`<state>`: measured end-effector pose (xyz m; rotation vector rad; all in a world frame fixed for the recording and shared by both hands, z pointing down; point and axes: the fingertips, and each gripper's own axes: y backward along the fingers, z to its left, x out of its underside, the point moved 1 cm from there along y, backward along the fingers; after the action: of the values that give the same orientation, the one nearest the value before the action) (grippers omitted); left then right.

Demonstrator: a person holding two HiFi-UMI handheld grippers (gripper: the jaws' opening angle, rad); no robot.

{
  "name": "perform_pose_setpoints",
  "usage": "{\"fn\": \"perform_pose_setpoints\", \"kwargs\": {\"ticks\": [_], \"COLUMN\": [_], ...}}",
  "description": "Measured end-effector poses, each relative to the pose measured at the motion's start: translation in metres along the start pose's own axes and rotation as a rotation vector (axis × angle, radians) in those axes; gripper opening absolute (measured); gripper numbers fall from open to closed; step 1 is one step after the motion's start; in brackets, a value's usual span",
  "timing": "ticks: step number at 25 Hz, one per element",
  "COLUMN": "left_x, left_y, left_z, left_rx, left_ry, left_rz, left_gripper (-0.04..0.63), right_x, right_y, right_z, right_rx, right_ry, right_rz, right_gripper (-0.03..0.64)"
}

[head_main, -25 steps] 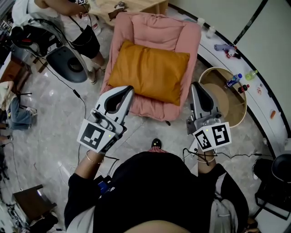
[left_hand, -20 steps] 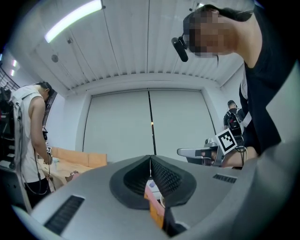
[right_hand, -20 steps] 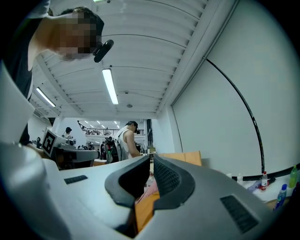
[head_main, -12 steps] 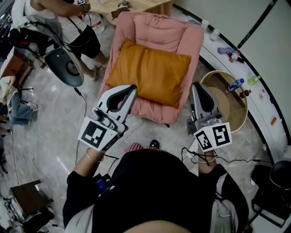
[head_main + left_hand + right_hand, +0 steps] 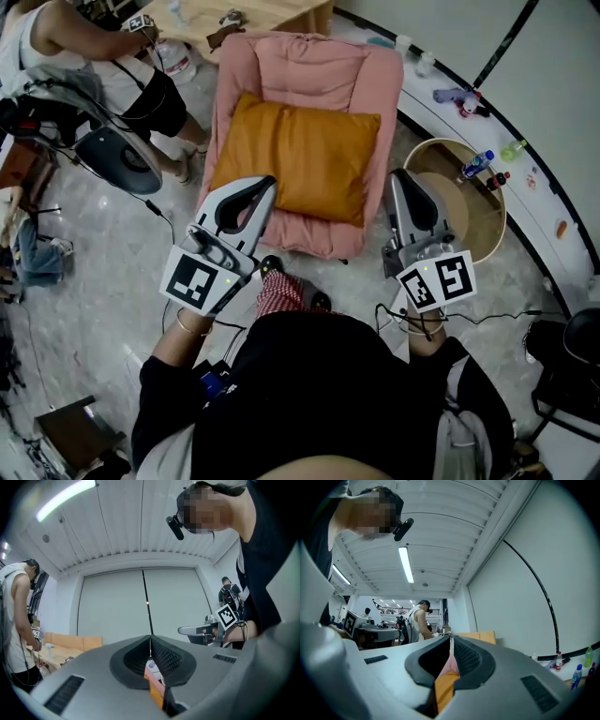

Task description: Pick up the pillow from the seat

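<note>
The orange pillow (image 5: pixel 295 159) lies flat on the pink padded seat (image 5: pixel 319 66), dead ahead of me at twelve o'clock, its long side running across the cushion. Neither of my tongs has it.

My left gripper (image 5: pixel 267 183) sits at the pillow's seven o'clock, its tip showing over the near left corner in the head view. Its jaws are pressed together with nothing between them. My right gripper (image 5: pixel 398 176) is at the pillow's four o'clock, just off the seat's edge, jaws likewise pressed together and empty. In each gripper view a strip of orange and pink shows below the closed tips.

At the seat's three o'clock stands a round wooden tub (image 5: pixel 500 202), with small bottles (image 5: pixel 476 165) beyond it. At ten o'clock another person (image 5: pixel 141 84) bends by a wooden table (image 5: pixel 272 11).
</note>
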<state>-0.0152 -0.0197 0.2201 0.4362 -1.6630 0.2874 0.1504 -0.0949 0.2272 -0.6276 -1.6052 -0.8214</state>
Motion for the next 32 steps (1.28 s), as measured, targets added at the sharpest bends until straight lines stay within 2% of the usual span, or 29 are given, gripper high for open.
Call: {"fn": "perform_pose_setpoints", "kwargs": {"ticks": [15,22,28,32], "left_x": [0.013,0.028,0.035,0.047], "left_y": [-0.030,-0.042,-0.052,-0.055], "left_z": [0.073,0.115,0.146,0.165], "left_rx": [0.066,0.070,0.094,0.088], "left_ry": [-0.050,-0.040,-0.051,-0.040], "left_rz": [-0.011,0.000,-0.060,-0.033], "left_gripper": [0.011,0.011,0.011,0.011], "right_x": [0.009,0.021,0.029,0.030], "right_y": [-0.047,-0.074,-0.088,-0.101], "right_z": [-0.012,-0.016,-0.021,-0.020], "right_rx": [0.120,0.162,0.219,0.232], "right_ry": [0.009,0.011,0.025,0.019], "right_rz": [0.007,0.025,0.053,0.061], "right_gripper": [0.023,0.023,0.023,0.023]}}
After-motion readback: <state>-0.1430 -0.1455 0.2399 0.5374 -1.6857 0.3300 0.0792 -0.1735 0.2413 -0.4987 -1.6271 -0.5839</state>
